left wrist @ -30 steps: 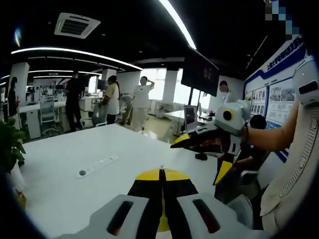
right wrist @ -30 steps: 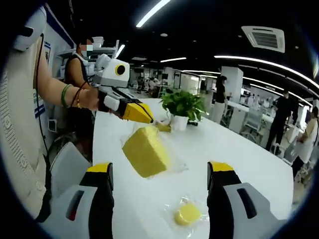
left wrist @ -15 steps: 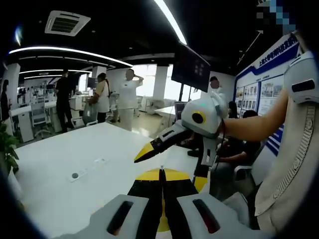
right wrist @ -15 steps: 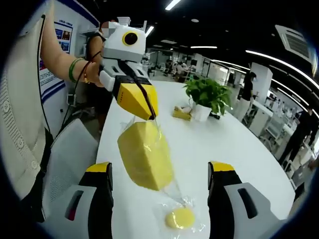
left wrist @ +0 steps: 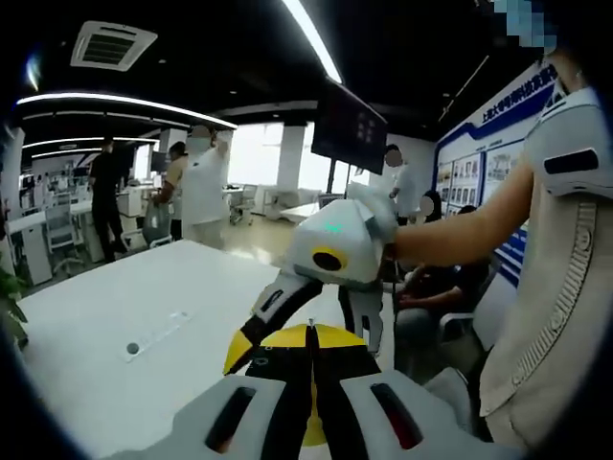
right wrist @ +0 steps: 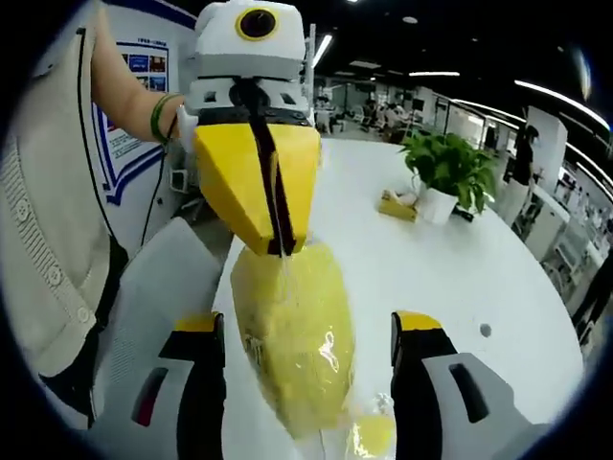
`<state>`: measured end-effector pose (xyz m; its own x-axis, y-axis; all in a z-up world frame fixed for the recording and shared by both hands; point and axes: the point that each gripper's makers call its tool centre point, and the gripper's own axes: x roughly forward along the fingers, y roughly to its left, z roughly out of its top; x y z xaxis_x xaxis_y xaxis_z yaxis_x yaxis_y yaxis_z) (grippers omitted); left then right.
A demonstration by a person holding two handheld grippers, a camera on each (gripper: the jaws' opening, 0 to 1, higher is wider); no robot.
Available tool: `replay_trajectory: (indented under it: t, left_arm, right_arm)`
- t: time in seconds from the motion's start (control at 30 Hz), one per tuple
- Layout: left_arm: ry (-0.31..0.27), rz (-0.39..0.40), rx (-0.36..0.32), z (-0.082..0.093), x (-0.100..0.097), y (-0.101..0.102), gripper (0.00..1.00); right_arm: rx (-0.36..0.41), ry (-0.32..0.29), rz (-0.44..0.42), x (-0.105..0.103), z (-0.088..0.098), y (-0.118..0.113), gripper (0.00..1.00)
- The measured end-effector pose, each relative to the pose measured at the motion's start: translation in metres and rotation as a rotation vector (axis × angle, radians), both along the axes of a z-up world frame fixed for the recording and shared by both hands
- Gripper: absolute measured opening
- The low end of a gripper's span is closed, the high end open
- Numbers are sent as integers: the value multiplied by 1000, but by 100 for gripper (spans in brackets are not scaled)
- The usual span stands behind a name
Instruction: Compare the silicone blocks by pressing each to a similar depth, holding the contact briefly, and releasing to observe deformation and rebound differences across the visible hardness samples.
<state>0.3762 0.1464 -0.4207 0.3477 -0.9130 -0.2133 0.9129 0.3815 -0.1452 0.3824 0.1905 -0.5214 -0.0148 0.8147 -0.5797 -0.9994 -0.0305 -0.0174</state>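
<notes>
1. The white table (right wrist: pixel 460 278) runs from the centre of the right gripper view up to its right edge, and we take it as the surface the samples get pressed against.
2. Our left gripper (right wrist: pixel 280 249) fills the upper middle of the right gripper view. Its yellow jaws are closed together, pinching the clear wrapping just above the big block, so the block hangs below it rather than resting flat.
3. The big yellow block (right wrist: pixel 292 331), in shiny plastic wrap, sits in the lower centre of that view, between the right gripper's jaws. We judge it is being carried into place for a press, not yet squeezed.
4. Our right gripper (right wrist: pixel 308 383) stands with its jaws wide apart at the bottom of its own view, touching neither side of the block as far as we can tell; the gap looks kept ready to close on it.
5. The potted plant (right wrist: pixel 448 172) stands at the upper right, well apart from the work.
6. A small round yellow sample (right wrist: pixel 372 436) lies on the table at the bottom edge, just beside the block's lower end, waiting its turn.
</notes>
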Motion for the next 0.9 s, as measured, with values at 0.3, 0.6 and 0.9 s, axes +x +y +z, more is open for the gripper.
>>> replay_trajectory:
  t: [0.3,0.6,0.9]
  left_arm:
    - [-31,-31,18,6,-4,0,0]
    - [-83,-50,-5,22,-13,4,0]
    - [-139,-72,2,31,-27,0,0]
  right_arm:
    - [35,12,47,-7,6,4,33]
    - [54,13,47,-20,25,7,20]
    - [34,67,37,-36,33,5,9]
